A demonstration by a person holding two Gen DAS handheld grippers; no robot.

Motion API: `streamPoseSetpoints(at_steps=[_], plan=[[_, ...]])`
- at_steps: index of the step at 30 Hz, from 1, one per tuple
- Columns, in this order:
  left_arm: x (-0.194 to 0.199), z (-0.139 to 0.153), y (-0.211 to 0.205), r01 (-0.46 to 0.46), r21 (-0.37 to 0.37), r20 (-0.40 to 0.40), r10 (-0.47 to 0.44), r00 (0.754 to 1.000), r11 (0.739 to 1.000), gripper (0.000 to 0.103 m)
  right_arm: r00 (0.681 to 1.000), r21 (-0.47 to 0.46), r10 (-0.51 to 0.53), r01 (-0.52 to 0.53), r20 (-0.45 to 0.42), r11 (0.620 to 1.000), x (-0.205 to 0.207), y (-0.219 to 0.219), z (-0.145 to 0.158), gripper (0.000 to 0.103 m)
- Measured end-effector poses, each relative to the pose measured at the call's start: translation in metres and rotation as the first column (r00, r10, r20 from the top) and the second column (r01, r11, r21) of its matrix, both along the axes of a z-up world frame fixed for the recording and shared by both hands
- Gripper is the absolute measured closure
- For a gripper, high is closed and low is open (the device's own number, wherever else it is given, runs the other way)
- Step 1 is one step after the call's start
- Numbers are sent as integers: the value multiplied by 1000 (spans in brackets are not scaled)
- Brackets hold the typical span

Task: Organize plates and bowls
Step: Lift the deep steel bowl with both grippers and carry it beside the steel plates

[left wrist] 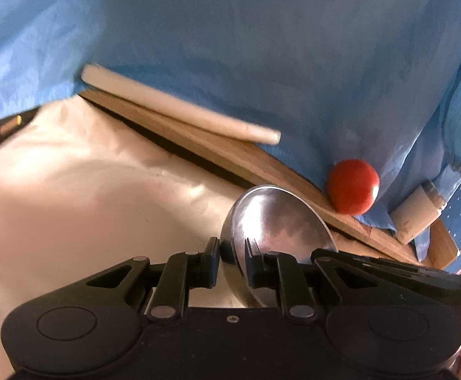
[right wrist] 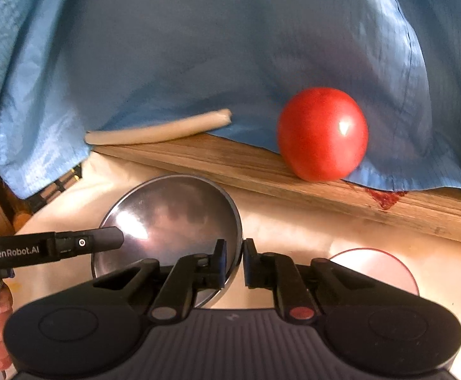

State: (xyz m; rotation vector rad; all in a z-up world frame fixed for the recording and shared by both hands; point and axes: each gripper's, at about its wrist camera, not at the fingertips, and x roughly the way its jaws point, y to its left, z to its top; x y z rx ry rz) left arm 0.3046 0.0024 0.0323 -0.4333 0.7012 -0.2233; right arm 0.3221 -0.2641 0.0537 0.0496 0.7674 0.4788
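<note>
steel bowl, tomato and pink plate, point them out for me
steel bowl (right wrist: 179,212): right wrist view, on its shiny inner surface.
tomato (right wrist: 322,133): right wrist view, middle of its red skin.
pink plate (right wrist: 373,262): right wrist view, on its visible top face.

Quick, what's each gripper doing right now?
Left gripper: shut on the metal bowl's rim.
Right gripper: shut on the same bowl's opposite rim.

Two close wrist views (shared bowl)

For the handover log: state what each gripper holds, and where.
Both hold the steel bowl by its rim: left gripper on one side, right gripper on the opposite.
</note>
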Motion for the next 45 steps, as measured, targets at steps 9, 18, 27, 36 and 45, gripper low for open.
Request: streamPoseSetpoints(at_steps=[9, 18, 27, 36, 45], plan=[[-29, 25, -8, 20, -17, 56, -19, 998, 1000, 87, 999, 11, -23, 23, 34, 1000, -33, -20, 27, 92], [-63, 40, -40, 92, -37, 80, -89, 993, 995, 87, 994, 13, -86, 86, 71, 996, -80, -62, 48, 93], [-103, 38, -84, 194, -67, 67, -190, 979, 979, 87, 984, -9, -173, 174, 49, 985, -137, -110, 44, 93], [-136, 18, -116, 263, -80, 11, -263, 965, 962, 87, 973, -17, -231, 230, -7, 973, -187, -146, 27, 93], [-154, 4, -141, 311, -61, -22, -313, 950, 949, 86, 961, -25, -273, 272, -49, 962, -217, -169, 13, 93]])
